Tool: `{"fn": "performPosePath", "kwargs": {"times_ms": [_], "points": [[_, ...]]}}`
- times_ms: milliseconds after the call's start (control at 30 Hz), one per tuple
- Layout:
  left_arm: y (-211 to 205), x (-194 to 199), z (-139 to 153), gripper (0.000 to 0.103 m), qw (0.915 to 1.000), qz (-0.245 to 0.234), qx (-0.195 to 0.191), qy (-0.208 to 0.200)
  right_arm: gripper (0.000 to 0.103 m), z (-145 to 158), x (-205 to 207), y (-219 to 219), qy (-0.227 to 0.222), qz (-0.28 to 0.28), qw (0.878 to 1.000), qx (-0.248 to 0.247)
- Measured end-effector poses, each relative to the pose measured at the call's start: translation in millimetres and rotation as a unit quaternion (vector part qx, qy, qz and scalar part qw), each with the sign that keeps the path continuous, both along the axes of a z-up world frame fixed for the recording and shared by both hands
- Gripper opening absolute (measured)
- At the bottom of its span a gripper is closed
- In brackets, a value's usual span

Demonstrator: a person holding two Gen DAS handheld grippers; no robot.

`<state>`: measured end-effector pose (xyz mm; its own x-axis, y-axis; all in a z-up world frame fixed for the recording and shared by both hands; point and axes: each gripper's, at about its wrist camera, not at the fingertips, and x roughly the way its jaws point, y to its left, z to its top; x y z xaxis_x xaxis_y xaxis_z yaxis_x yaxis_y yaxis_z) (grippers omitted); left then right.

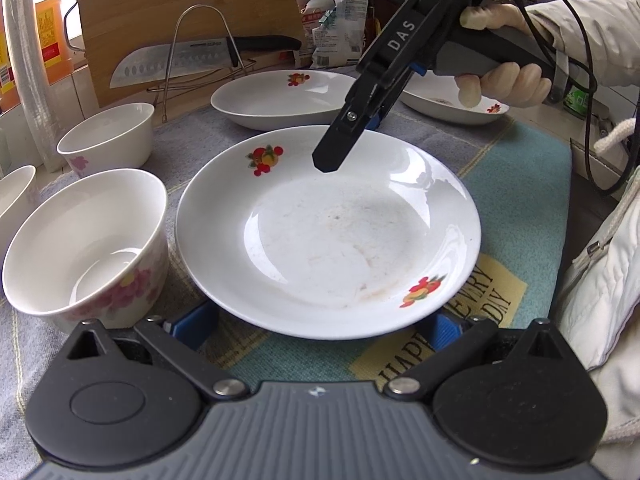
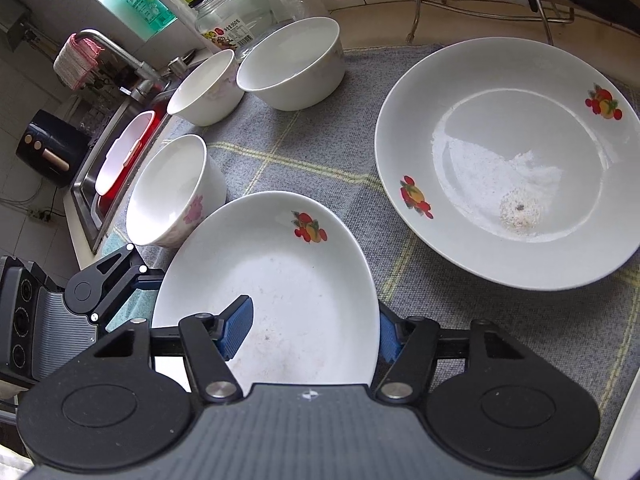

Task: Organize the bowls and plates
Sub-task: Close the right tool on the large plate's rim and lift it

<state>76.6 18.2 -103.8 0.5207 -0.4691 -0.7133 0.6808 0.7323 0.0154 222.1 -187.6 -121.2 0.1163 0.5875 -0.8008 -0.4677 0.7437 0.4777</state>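
A white plate [image 1: 328,240] with fruit prints lies on the cloth in front of me. My right gripper [image 1: 330,158] comes down on its far rim. In the right wrist view one blue pad [image 2: 236,328] sits inside the plate [image 2: 280,280] and the other under its rim, so the right gripper [image 2: 312,334] is shut on it. My left gripper [image 1: 320,324] stands open, its pads either side of the plate's near edge. A second plate [image 2: 508,160] lies beyond, a third plate [image 1: 452,108] behind the right hand. Three bowls [image 1: 84,240] [image 1: 108,136] [image 1: 16,196] stand at the left.
A knife [image 1: 168,64] rests on a wire rack against a wooden cutting board [image 1: 188,8] at the back. A sink [image 2: 100,184] with a tap lies past the bowls, a glass jar [image 2: 228,24] near them. A person's pale sleeve [image 1: 592,32] fills the right side.
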Motion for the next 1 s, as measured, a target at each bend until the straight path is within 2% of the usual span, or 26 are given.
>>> {"fn": "performPosePath", "kwargs": {"times_ms": [133, 300, 1000], "points": [[0.5, 0.9, 0.3, 0.103, 1.0, -0.008, -0.001, -0.003, 0.066, -0.6, 2.4, -3.2, 0.008, -0.008, 1.0, 0.008], [-5.8, -4.2, 3.7, 0.103, 0.9991, -0.024, 0.021, -0.029, 0.066, -0.6, 1.4, -4.7, 0.012, -0.015, 1.0, 0.012], [-3.9, -1.5, 9.3, 0.101, 0.999, -0.037, 0.017, -0.017, 0.067, 8.7, -14.8, -5.1, 0.007, -0.021, 1.0, 0.003]]}}
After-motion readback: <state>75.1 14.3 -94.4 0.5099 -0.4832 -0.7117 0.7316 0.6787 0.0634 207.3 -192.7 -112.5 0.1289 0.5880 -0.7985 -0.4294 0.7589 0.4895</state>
